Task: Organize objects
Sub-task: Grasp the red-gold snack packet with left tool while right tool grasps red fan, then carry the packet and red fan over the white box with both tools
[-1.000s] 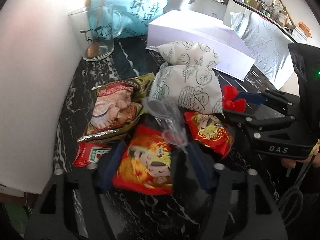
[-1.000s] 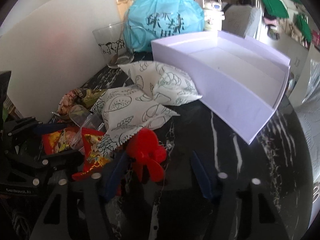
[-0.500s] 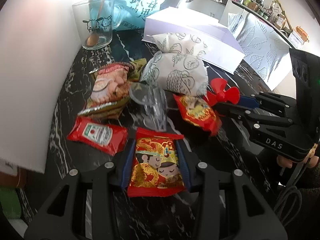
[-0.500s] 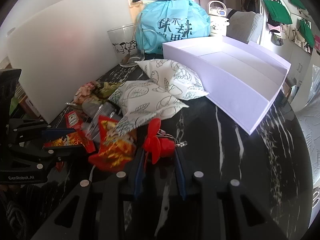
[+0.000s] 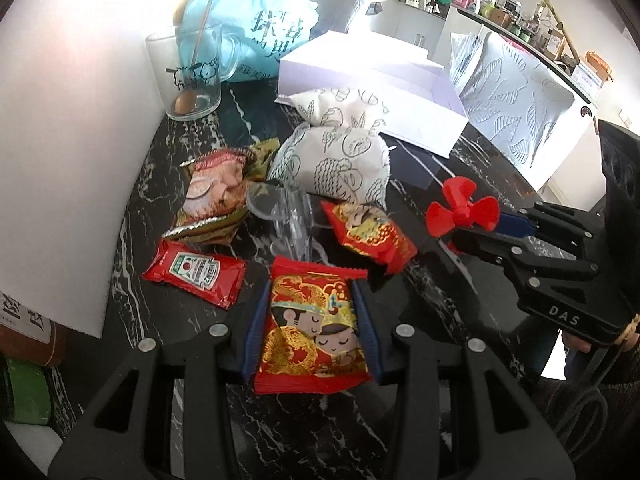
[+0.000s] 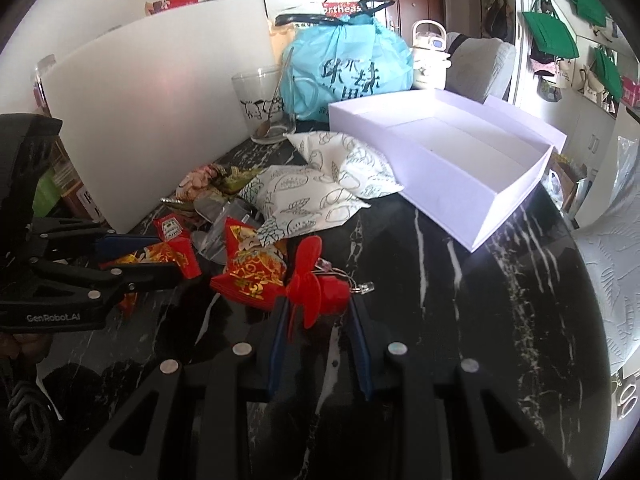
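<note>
My left gripper (image 5: 312, 292) is shut on a red snack packet with cartoon figures (image 5: 312, 332) and holds it above the black marble table (image 5: 280, 432). My right gripper (image 6: 318, 300) is shut on a small red fan (image 6: 310, 284), also lifted; the fan also shows in the left wrist view (image 5: 460, 210). On the table lie a second red packet (image 5: 368, 230), a ketchup sachet (image 5: 196, 272), a clear plastic piece (image 5: 284, 212), a snack bag (image 5: 214, 196) and two leaf-print pouches (image 5: 336, 164). An open white box (image 6: 452, 152) stands behind them.
A glass mug with a spoon (image 5: 190, 76) and a blue plastic bag (image 5: 256, 20) stand at the back. A white board (image 5: 60, 120) lines the table's left side. A leaf-embossed white surface (image 5: 516, 108) lies beyond the box on the right.
Both grippers closed on their objects and lifted back from the pile: the left on the cartoon packet, the right on the red fan. The ketchup sachet came into full view.
</note>
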`<state>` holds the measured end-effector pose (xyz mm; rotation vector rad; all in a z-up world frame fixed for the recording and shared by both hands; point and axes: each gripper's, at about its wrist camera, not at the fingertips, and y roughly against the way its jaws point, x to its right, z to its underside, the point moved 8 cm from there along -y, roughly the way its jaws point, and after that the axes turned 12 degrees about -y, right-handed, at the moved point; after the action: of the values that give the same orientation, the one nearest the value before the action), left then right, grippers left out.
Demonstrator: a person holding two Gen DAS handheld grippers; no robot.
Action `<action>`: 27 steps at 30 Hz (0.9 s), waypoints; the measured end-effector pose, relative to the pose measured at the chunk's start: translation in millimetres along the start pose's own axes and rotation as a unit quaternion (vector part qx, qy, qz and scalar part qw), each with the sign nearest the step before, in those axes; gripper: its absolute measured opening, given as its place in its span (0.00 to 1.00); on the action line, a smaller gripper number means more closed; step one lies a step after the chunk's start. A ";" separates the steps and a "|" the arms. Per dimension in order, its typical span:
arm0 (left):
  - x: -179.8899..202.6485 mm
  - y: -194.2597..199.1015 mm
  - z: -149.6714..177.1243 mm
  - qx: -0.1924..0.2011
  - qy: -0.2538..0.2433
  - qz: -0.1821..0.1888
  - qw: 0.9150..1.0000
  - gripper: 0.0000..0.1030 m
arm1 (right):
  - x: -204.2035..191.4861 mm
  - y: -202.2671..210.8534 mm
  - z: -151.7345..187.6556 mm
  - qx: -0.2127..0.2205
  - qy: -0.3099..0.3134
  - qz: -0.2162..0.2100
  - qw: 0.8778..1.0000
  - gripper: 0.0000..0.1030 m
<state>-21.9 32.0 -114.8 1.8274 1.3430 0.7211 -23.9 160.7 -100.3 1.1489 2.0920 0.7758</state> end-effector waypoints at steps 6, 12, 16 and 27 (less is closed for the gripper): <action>6.2 2.8 -8.5 0.007 -0.007 -0.014 1.000 0.38 | 3.9 12.0 -0.3 0.010 0.002 0.000 1.000 0.29; 16.6 6.7 -24.2 0.020 -0.022 -0.015 0.999 0.38 | 10.3 31.3 -5.0 0.028 0.005 0.005 1.000 0.29; 27.3 8.4 -35.6 0.029 -0.033 -0.014 0.999 0.38 | 16.8 43.8 -6.9 0.037 0.008 0.011 0.999 0.29; 57.7 15.9 -71.7 0.049 -0.072 -0.018 0.996 0.38 | 36.2 72.0 -16.4 0.059 0.005 0.024 0.998 0.29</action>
<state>-53.1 101.2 -60.5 1.8891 1.3342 0.5024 -15.2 221.5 -45.5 1.2639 2.1496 0.6883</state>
